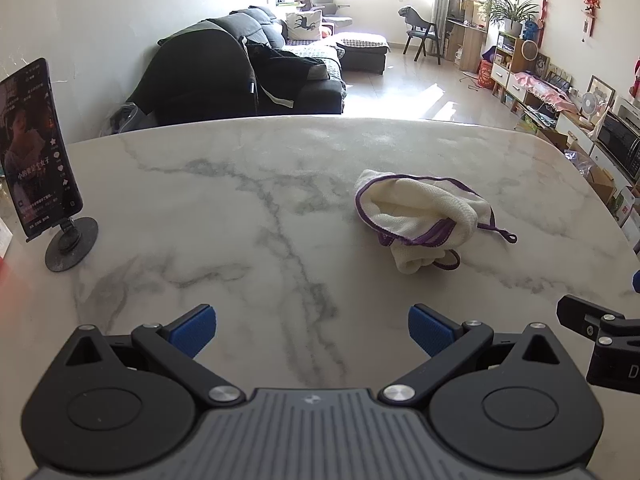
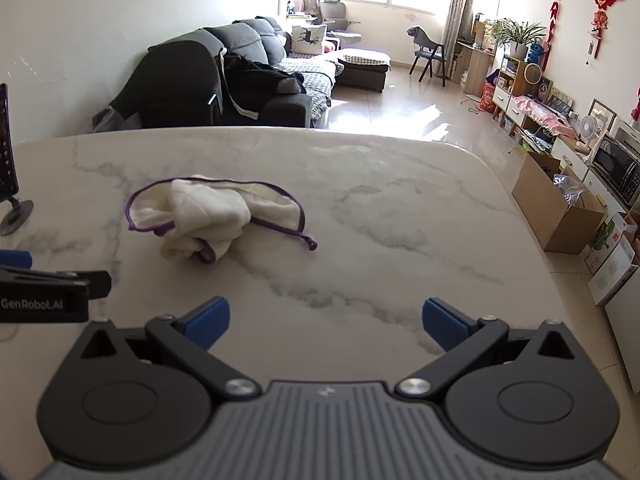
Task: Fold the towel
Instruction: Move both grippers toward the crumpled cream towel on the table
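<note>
A cream towel with purple trim [image 1: 424,216] lies crumpled in a loose heap on the white marble table [image 1: 224,208], with a small purple hanging loop [image 1: 511,237] sticking out to the right. It also shows in the right wrist view [image 2: 208,212]. My left gripper [image 1: 312,330] is open and empty, low over the table, short of the towel and left of it. My right gripper [image 2: 326,322] is open and empty, short of the towel and to its right. Each gripper's side shows at the edge of the other view.
A phone on a round black stand [image 1: 36,160] stands at the table's left edge, playing a video. Beyond the far table edge are a dark sofa [image 1: 256,64] and floor. Cardboard boxes [image 2: 560,208] sit on the floor right of the table.
</note>
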`<state>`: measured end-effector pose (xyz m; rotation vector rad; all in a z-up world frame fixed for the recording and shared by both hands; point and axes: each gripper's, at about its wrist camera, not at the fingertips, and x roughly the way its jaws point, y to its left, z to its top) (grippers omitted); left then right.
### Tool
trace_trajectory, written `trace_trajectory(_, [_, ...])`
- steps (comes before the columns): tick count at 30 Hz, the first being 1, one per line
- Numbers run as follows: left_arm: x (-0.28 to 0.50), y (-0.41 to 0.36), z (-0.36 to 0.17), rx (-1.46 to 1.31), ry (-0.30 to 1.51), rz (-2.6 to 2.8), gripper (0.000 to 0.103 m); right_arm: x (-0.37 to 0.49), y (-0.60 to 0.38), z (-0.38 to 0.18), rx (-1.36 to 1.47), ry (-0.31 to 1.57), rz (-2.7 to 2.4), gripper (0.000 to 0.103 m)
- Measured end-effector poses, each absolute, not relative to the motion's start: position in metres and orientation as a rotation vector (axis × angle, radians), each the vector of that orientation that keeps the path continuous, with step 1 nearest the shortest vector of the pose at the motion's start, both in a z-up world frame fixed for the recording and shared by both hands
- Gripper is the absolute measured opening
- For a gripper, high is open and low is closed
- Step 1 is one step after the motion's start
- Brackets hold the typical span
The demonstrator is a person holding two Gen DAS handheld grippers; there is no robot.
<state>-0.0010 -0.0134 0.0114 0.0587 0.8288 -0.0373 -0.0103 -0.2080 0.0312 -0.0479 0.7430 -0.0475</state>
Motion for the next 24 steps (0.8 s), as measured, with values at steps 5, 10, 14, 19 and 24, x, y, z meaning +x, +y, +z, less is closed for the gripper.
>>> trace_trajectory(5, [-0.0018, -0.0155, 0.0108, 0.065, 0.829, -0.038, 0.102, -0.0107, -0.2075, 0.0316, -0.049, 0.742, -0.046, 0.103])
trace_trajectory(10, [-0.0016, -0.0161, 0.01, 0.069, 0.828, -0.038, 0.102, -0.0106, -0.2073, 0.0323, -0.051, 0.741, -0.044, 0.103])
trace_trajectory(14, [-0.001, -0.0168, 0.0086, 0.074, 0.832, -0.036, 0.102, -0.0104, -0.207, 0.0321, -0.052, 0.742, -0.041, 0.103])
trace_trajectory(19, [-0.0003, -0.0177, 0.0076, 0.075, 0.835, -0.034, 0.102, -0.0102, -0.2063, 0.0319, -0.054, 0.744, -0.039, 0.103])
trace_trajectory(24, [0.0014, -0.0178, 0.0067, 0.074, 0.839, -0.03, 0.102, -0.0106, -0.2066, 0.0312, -0.058, 0.742, -0.038, 0.103])
